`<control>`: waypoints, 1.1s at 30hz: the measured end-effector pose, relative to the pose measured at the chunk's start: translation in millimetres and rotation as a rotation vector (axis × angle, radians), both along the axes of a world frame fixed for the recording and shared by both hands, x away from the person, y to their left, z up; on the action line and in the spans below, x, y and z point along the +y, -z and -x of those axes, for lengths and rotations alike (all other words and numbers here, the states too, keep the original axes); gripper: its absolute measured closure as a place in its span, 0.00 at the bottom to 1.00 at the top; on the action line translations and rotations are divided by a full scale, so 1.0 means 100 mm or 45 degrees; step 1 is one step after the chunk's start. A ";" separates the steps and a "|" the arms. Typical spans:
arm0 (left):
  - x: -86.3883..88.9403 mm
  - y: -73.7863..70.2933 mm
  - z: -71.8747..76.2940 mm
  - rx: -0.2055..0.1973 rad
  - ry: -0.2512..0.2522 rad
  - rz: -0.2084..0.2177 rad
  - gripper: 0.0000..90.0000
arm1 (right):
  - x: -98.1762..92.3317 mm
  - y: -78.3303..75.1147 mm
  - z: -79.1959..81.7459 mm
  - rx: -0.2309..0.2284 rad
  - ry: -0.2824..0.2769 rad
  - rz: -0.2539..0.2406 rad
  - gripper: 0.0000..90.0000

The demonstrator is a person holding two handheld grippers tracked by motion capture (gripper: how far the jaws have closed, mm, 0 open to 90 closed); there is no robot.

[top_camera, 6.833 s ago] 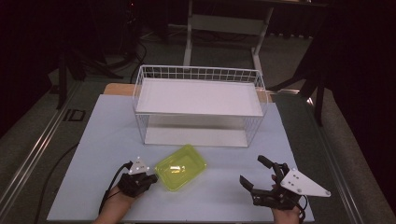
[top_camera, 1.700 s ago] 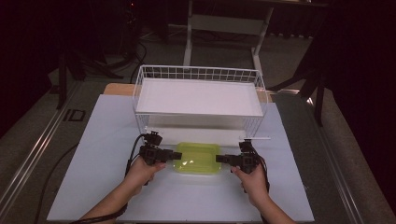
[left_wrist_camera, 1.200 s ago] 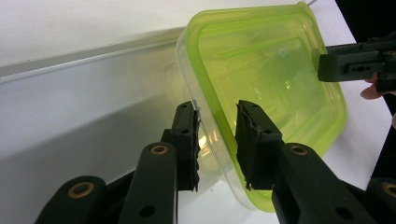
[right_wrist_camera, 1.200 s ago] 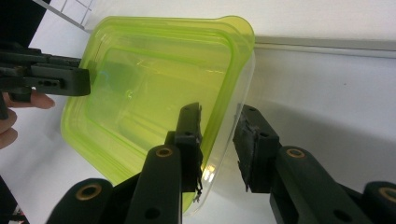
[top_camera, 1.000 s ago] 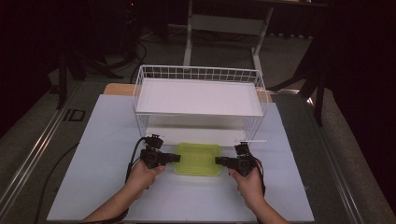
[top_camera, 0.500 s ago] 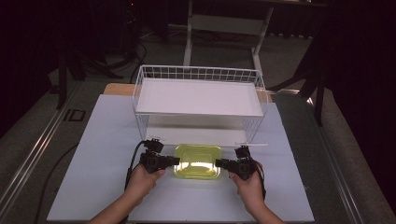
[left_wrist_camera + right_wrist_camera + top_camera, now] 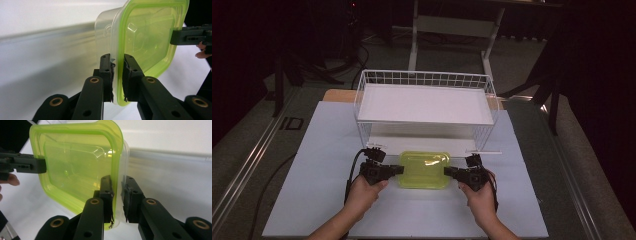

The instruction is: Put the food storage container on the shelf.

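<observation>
A clear plastic container with a yellow-green lid [image 7: 424, 169] hangs level just over the white mat, in front of the wire rack. My left gripper [image 7: 399, 169] is shut on the rim at its left end. My right gripper [image 7: 448, 172] is shut on the rim at its right end. In the left gripper view the lid's edge [image 7: 147, 37] sits between the pads of my left gripper [image 7: 117, 58]. The right gripper view shows the same with the lid [image 7: 75, 165] and my right gripper [image 7: 117, 180]. Both pairs of jaws have just been closing on that rim.
A white wire rack [image 7: 422, 75] with a white shelf board stands close behind the container. A white mat [image 7: 312, 200] covers the table. Black cables trail from the left gripper. Dark floor and stand legs lie beyond the table.
At first the container lay askew on the mat between two free grippers. Now both grippers hold its ends and it sits square to the rack. Over the last second it rose slightly.
</observation>
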State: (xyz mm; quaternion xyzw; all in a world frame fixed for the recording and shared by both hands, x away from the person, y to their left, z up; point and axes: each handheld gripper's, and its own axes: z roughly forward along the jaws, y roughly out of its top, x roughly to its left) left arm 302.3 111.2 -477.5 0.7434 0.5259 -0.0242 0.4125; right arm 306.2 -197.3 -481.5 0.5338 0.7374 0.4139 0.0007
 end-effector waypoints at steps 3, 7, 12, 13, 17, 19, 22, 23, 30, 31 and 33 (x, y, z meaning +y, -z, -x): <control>0.01 -0.12 -0.04 -0.033 -0.003 0.024 0.90 | -0.01 -0.13 -0.04 -0.035 0.015 -0.020 0.88; 0.01 -0.21 -0.08 -0.060 -0.012 0.034 0.90 | -0.02 -0.22 -0.08 -0.065 0.027 -0.034 0.88; 0.01 -0.30 -0.19 -0.083 -0.020 0.029 0.90 | 0.00 -0.30 -0.18 -0.094 0.047 -0.037 0.88; 0.01 -0.30 -0.19 -0.083 -0.020 0.029 0.90 | 0.00 -0.30 -0.18 -0.094 0.047 -0.037 0.88; 0.02 -0.27 -0.28 -0.093 -0.025 0.058 0.90 | 0.00 -0.30 -0.27 -0.099 0.062 -0.039 0.88; 0.01 -0.25 -0.31 -0.100 -0.026 0.059 0.90 | 0.00 -0.28 -0.31 -0.102 0.067 -0.038 0.88; 0.02 -0.20 -0.36 -0.112 -0.030 0.068 0.90 | 0.00 -0.25 -0.36 -0.105 0.072 -0.037 0.88; 0.02 -0.18 -0.38 -0.110 -0.033 0.075 0.90 | 0.00 -0.24 -0.38 -0.104 0.073 -0.034 0.88; 0.04 -0.09 -0.42 -0.164 -0.042 0.070 0.90 | 0.04 -0.13 -0.48 -0.125 0.083 -0.027 0.88; 0.04 -0.07 -0.42 -0.172 -0.043 0.068 0.90 | 0.03 -0.11 -0.49 -0.120 0.085 -0.037 0.88; 0.04 -0.04 -0.43 -0.165 -0.051 0.076 0.90 | 0.04 -0.09 -0.50 -0.121 0.086 -0.040 0.88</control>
